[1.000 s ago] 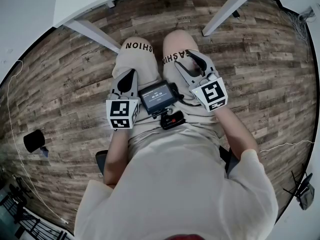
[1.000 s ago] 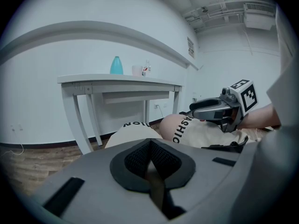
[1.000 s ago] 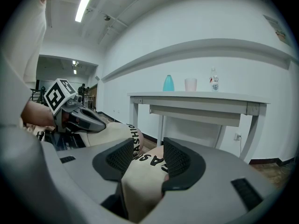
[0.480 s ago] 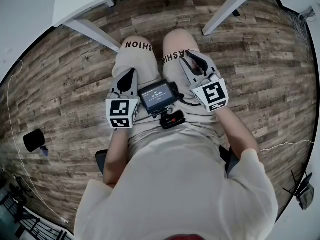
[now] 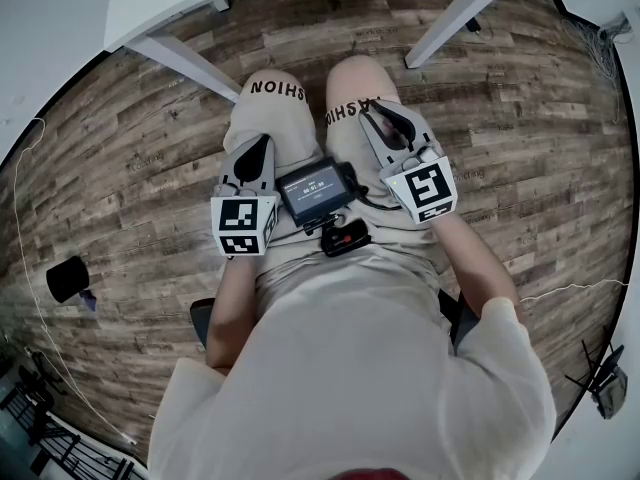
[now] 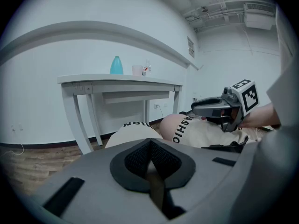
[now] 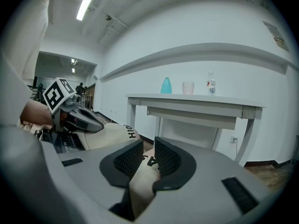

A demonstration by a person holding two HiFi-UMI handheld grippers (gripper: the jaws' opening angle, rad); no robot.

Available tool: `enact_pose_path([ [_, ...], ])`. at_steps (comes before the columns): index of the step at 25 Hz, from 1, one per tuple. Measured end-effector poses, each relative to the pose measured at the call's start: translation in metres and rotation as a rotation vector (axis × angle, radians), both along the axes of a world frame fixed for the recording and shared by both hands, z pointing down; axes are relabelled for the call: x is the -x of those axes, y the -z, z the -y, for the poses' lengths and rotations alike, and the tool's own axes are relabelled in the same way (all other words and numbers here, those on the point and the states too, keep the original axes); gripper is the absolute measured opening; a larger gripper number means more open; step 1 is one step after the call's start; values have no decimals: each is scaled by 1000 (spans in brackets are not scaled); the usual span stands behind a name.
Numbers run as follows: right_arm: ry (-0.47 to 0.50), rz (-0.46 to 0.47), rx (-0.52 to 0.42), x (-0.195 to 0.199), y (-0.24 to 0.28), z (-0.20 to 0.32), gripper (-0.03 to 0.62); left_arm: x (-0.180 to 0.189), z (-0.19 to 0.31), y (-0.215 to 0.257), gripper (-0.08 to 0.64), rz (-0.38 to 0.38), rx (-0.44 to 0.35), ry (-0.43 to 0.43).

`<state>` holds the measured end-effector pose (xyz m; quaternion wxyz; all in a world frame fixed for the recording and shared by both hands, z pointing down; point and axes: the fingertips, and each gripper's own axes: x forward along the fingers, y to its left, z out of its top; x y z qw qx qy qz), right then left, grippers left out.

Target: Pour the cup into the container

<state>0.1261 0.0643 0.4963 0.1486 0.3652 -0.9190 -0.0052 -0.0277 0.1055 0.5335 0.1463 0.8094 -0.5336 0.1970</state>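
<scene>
Task not begun: your left gripper (image 5: 262, 148) rests shut and empty on your lap, your right gripper (image 5: 374, 110) closing empty; the cup (image 7: 188, 87) stands untouched on the table (image 7: 224, 101) at twelve o'clock.

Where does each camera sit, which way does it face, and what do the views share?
Head view: on the person's head, facing steeply down at the lap, floor, left gripper and right gripper.
Left gripper view: on the left gripper, looking over its shut jaws at the table, bottle and cup; knees and right gripper show.
Right gripper view: on the right gripper, jaws closing on nothing, facing that table; knees and left gripper show.
Shared: both gripper views show table, bottle, cup.
</scene>
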Motion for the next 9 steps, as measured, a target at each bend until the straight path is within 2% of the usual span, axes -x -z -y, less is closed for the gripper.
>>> enact_pose_path([
  [9, -3, 3, -10, -1, 0, 0, 71, 0, 0, -1, 11, 0, -2, 0],
])
